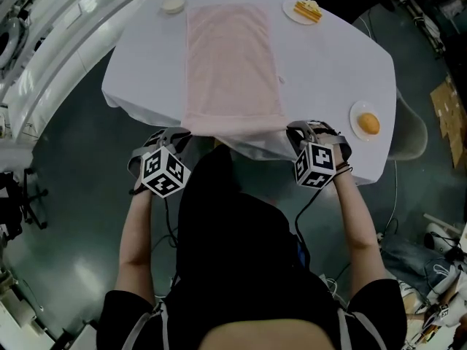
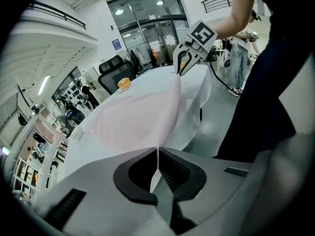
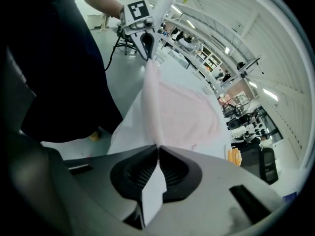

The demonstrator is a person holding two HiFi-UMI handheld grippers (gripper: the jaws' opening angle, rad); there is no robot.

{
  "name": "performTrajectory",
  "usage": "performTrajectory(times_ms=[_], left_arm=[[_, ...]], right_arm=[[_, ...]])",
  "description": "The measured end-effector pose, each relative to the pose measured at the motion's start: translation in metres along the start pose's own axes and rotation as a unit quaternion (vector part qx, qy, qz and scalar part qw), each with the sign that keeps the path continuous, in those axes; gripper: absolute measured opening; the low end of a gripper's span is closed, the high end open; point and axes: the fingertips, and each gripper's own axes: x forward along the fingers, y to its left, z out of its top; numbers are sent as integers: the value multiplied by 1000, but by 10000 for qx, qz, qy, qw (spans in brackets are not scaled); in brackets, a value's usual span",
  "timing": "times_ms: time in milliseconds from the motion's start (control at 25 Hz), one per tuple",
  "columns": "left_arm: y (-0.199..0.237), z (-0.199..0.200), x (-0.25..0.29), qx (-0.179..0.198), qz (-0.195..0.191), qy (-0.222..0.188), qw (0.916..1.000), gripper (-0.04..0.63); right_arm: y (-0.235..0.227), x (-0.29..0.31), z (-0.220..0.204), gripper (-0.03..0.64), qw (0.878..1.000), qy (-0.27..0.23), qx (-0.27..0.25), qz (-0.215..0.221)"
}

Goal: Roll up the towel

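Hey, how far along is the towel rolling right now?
Done: both near corners are gripped, the left gripper and right gripper each shut on the pink towel. In hand: its near edge is lifted off the table. Left: every turn of the roll; the rest lies flat, unrolled.

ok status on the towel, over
left gripper shut on towel, near corner. right gripper same, other corner. towel flat, not yet rolled. plates clear of it.

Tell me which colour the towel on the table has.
The towel is pale pink, seen best in the head view against the white tablecloth.
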Motion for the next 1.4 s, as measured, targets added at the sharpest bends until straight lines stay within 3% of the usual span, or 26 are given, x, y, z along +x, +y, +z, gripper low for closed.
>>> performTrajectory(times_ms=[240, 480, 920, 1200, 1400], left_arm=[[39, 13, 7, -340, 126, -70, 9993, 14], [75, 15, 31, -440, 89, 21, 9990, 14], [117, 6, 86, -360, -513, 349, 9974, 14], [122, -6, 109, -774, -1046, 539, 9900, 14], [121, -11, 115, -984, -1078, 475, 9882, 15]], right_arm=[[-43, 12, 1, 20, 9999, -86, 34, -86], [-75, 43, -1, 20, 9999, -12, 7, 105], [-105, 101, -12, 20, 9977, 153, 197, 624], [-112, 134, -16, 25, 9946, 180, 163, 1013], [-114, 142, -15, 31, 9914, 89, 398, 1242]])
